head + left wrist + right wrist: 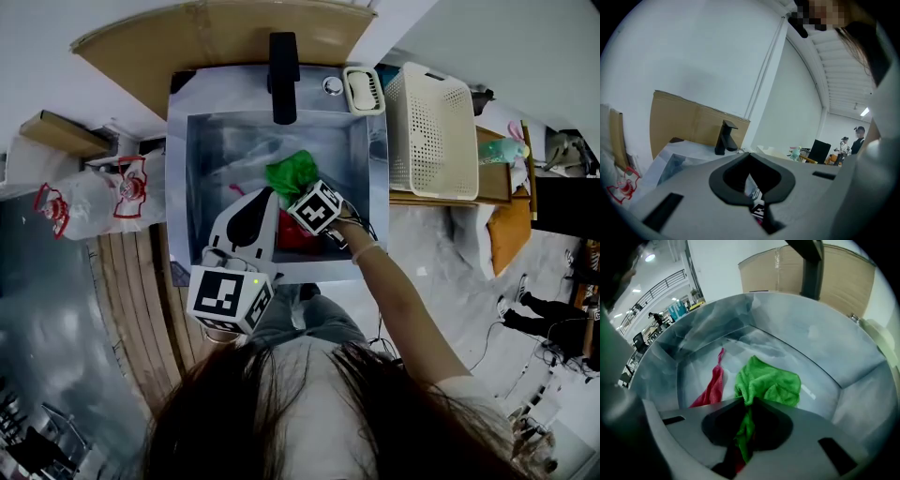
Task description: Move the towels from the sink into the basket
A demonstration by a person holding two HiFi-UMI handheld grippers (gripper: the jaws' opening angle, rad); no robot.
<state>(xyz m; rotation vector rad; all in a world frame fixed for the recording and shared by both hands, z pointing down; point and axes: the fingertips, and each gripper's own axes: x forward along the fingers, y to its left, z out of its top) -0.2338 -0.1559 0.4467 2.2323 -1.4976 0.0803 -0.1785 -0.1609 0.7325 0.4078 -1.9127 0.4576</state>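
Head view: right gripper reaches down into the sink, its tips at the green towel. A red towel lies under it. Left gripper is over the sink's near edge. The basket stands right of the sink.

Left gripper view: left gripper has its jaws together, nothing between them.

Right gripper view: right gripper is clenched on a fold of the green towel, the rest bunched just beyond the tips. The red towel lies beside it on the sink floor.
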